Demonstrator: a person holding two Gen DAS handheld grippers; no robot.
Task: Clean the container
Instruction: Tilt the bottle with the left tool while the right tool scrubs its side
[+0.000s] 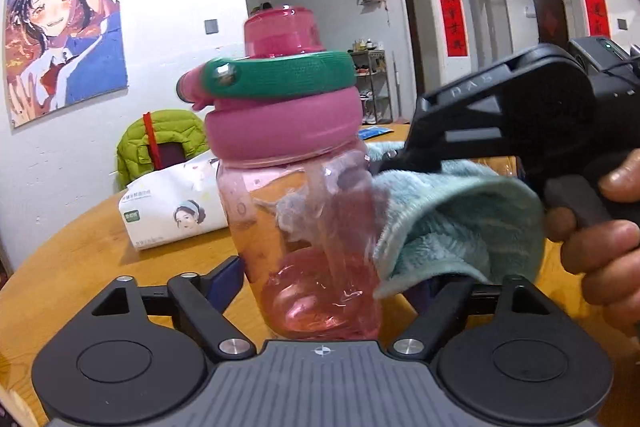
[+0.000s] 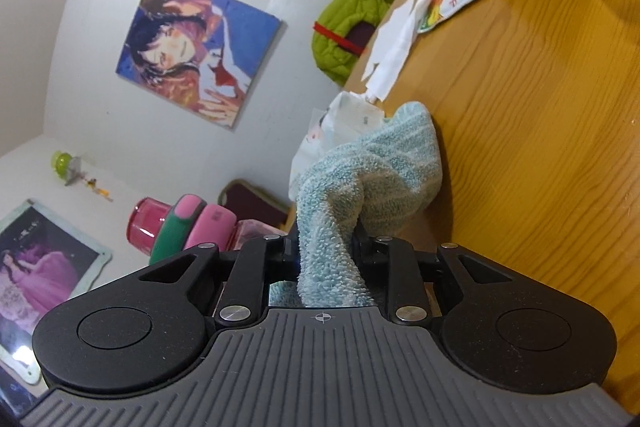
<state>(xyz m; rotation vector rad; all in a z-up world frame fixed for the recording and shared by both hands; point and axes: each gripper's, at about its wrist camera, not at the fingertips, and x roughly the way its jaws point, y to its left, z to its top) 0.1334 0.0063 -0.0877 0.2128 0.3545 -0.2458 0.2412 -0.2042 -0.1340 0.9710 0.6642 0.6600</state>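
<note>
- The pink bottle (image 1: 308, 211) stands upright on the wooden table (image 1: 80, 267), clamped between the left gripper (image 1: 320, 279) jaws.
- The right gripper (image 2: 325, 247), moulded letters "DAS" on its side, pinches a light blue towel (image 2: 360, 171) against the bottle's right side.
- The tissue pack (image 1: 180, 211) lies behind-left of the bottle; its print is unreadable.

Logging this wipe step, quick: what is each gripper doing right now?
Left gripper: closed on the pink bottle, holding it upright.
Right gripper: shut on the teal towel, pressed beside the bottle.
</note>
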